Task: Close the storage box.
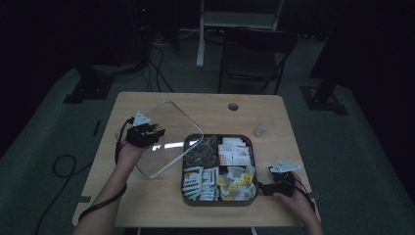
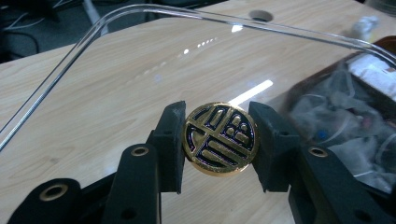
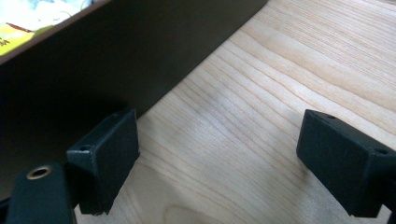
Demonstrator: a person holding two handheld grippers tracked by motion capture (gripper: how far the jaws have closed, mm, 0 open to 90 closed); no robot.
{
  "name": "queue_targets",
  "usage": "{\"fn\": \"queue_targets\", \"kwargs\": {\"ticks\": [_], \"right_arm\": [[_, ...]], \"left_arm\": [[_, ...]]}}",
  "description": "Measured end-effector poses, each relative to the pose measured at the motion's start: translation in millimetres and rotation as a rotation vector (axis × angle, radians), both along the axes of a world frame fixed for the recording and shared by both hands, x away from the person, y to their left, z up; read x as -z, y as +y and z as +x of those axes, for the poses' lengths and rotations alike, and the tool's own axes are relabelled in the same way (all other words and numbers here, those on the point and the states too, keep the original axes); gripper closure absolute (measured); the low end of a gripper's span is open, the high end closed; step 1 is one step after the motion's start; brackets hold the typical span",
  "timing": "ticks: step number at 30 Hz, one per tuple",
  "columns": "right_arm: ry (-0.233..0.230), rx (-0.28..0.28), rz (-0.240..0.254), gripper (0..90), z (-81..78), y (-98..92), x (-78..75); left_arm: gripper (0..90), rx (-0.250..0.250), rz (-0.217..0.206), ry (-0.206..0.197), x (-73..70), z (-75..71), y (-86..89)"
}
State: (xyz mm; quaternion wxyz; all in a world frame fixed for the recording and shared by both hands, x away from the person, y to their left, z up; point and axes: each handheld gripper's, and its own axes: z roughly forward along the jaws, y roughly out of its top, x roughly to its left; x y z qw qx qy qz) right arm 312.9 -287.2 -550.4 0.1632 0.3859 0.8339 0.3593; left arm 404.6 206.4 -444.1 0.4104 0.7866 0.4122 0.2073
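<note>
Clear plastic lid [image 1: 166, 134], held off the table [image 1: 147, 200], tilts with one edge over the tray [image 1: 218, 199] of packets. Left gripper [image 2: 219, 140] has its jaws clamped on the lid's round gold-and-black knob [image 2: 220, 139]. Right gripper [image 3: 219, 163] rests on the wood just beside the tray's dark outer wall [image 3: 116, 51], jaws spread wide apart, holding nothing.

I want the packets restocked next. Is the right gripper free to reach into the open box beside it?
Probably yes. The right gripper stands open and empty against the box's dark wall; the clear lid is off to the left, held by its round knob in the left gripper.
</note>
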Motion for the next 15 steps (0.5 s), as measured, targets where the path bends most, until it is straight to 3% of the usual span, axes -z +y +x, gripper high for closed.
{"fn": "queue_targets", "kwargs": {"ticks": [15], "right_arm": [[0.001, 0.0, 0.002, 12.4, 0.0, -0.1, 0.0]], "left_arm": [[59.8, 0.159, 0.007, -0.023, -9.8, -15.3, -45.1]]}}
